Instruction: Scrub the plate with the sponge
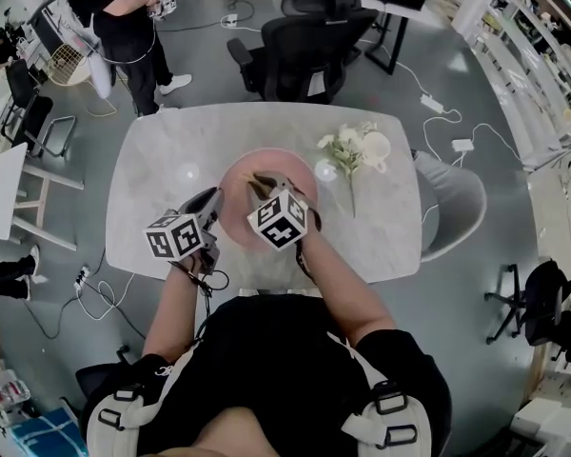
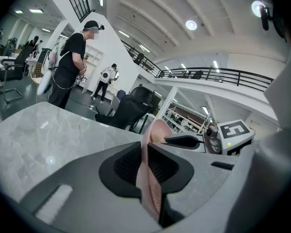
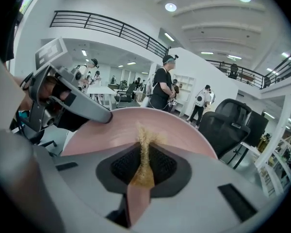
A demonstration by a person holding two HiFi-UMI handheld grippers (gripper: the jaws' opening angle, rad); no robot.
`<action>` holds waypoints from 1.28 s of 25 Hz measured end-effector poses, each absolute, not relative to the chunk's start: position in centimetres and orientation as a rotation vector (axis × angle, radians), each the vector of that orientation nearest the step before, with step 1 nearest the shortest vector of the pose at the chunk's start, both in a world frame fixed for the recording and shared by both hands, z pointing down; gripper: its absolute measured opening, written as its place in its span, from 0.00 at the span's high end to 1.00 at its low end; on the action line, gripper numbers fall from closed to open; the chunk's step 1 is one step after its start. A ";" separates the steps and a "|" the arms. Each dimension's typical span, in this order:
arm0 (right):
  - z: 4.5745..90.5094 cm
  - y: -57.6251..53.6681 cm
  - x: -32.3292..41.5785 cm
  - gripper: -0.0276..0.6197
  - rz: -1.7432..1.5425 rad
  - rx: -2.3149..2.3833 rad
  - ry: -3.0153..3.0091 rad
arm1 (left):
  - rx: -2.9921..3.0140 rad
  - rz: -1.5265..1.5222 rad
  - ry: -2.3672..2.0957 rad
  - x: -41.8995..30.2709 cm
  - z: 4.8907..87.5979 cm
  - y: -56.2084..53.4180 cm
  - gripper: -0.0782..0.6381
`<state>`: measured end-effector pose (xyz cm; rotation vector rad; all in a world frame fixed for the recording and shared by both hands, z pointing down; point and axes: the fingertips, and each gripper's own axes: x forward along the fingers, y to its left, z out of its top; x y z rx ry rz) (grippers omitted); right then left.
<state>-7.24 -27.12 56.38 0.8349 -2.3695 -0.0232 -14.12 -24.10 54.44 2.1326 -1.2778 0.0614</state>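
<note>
The round pink plate is uniformly pale pink. The fibrous scrubbing sponge is golden tan. The rounded marble-patterned table is white with faint grey veining. The left gripper and right gripper are grey with black ribbed pads. Their marker cubes carry black-and-white squares. The flowers are white.

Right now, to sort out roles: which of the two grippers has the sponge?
The right gripper: its jaws are shut on the tan sponge. The left gripper clamps the pink plate by its rim instead.
</note>
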 end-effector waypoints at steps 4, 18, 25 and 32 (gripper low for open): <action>55.8 -29.3 -4.8 0.88 -0.038 0.942 -2.319 | 2.125 0.046 -1.278 -14.4 54.3 -24.0 0.84; 57.7 -26.6 -5.9 0.88 -0.102 0.798 -2.301 | 2.056 -0.022 -1.288 -15.9 54.8 -24.2 0.84; 59.8 -22.9 -8.3 0.88 -0.104 0.638 -2.320 | 2.016 -0.066 -1.330 -17.4 54.4 -24.3 0.83; 61.5 -18.9 -9.2 0.88 -0.122 0.462 -2.303 | 1.974 -0.118 -1.374 -19.7 54.6 -24.6 0.83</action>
